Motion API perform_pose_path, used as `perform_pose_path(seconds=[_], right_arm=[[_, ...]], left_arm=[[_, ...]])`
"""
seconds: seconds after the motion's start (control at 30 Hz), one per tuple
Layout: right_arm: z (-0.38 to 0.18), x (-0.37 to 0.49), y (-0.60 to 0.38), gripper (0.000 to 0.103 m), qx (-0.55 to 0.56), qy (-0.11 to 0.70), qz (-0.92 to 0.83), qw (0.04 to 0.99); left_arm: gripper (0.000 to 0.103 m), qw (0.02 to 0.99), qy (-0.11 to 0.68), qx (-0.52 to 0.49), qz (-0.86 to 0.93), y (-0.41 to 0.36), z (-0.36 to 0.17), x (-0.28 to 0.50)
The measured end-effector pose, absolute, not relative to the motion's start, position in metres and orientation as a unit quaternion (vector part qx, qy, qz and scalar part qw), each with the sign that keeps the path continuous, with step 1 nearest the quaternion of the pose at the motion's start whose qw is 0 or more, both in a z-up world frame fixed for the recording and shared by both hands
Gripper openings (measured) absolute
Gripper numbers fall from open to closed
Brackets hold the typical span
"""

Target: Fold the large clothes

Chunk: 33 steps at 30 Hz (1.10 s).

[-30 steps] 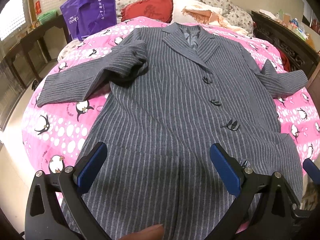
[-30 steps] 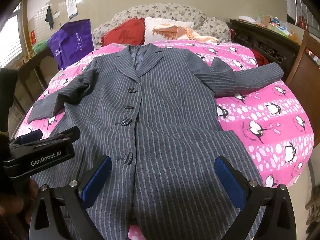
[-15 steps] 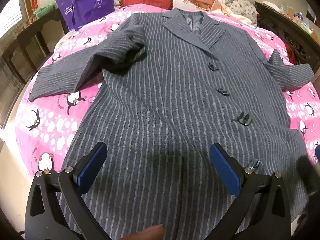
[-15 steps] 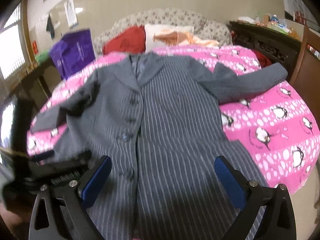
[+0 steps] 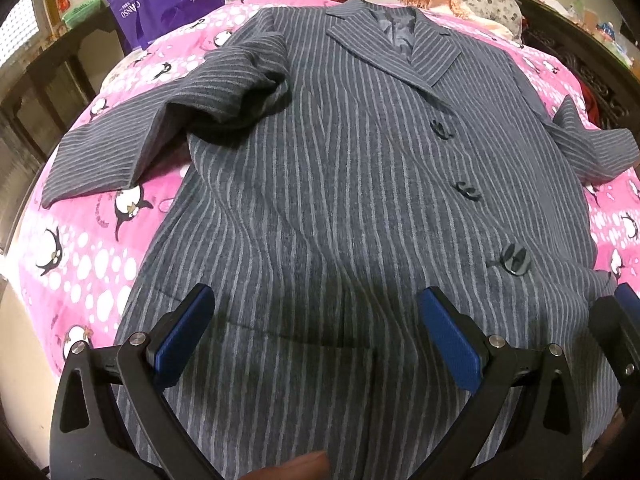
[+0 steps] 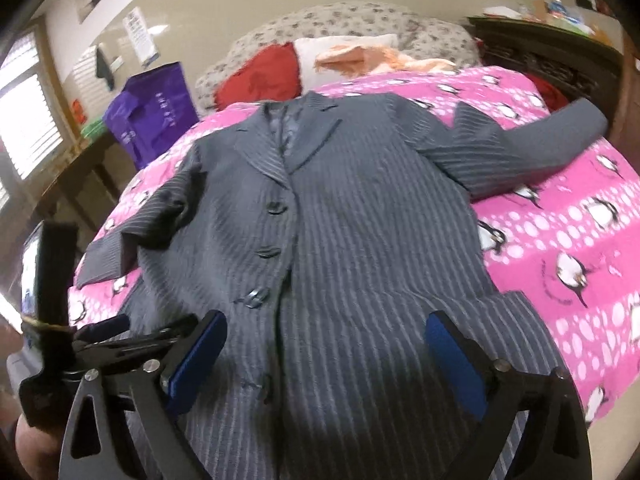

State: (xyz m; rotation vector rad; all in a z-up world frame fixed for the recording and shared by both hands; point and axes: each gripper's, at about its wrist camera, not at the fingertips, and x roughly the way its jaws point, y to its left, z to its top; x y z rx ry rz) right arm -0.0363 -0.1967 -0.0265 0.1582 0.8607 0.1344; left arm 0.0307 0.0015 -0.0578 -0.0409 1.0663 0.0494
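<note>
The pinstriped coat (image 5: 340, 200) lies face-up on the pink penguin bedspread (image 5: 80, 264), collar far, hem nearest, so both spread, empty sets of fingers, left gripper (image 5: 316, 336) and right gripper (image 6: 326, 356), hover over the hem side by side.

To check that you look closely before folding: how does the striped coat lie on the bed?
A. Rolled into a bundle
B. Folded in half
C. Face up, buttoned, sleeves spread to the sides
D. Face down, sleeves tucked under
C: the coat shows lapels and fastened buttons, and a sleeve lies out on the pink bedspread at each side.
</note>
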Motion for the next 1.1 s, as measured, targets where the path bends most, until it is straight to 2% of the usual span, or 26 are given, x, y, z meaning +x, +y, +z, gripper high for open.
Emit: perform_pose_path(seconds=[0.3, 0.63, 0.9, 1.03, 1.1], right_arm=[[-0.021, -0.033, -0.181, 0.098, 0.008, 0.418, 0.043, 0.908], [-0.028, -0.026, -0.201, 0.098, 0.017, 0.44, 0.002, 0.898], [-0.014, 0.026, -0.21, 0.098, -0.016, 0.416, 0.035, 0.908], [-0.034, 0.059, -0.205, 0.098, -0.042, 0.417, 0.076, 0.905], [-0.058, 0.069, -0.205, 0.098, -0.055, 0.43, 0.094, 0.896]], left_arm=[[0.103, 0.857, 0.514, -0.023, 0.019, 0.003, -0.061, 0.036], [0.103, 0.859, 0.512, -0.021, 0.019, 0.003, -0.059, 0.037], [0.103, 0.88, 0.474, -0.009, 0.018, 0.011, -0.05, 0.098], [0.103, 0.863, 0.506, -0.012, -0.004, 0.013, -0.085, 0.124], [0.103, 0.881, 0.472, -0.027, -0.012, 0.018, -0.088, 0.116]])
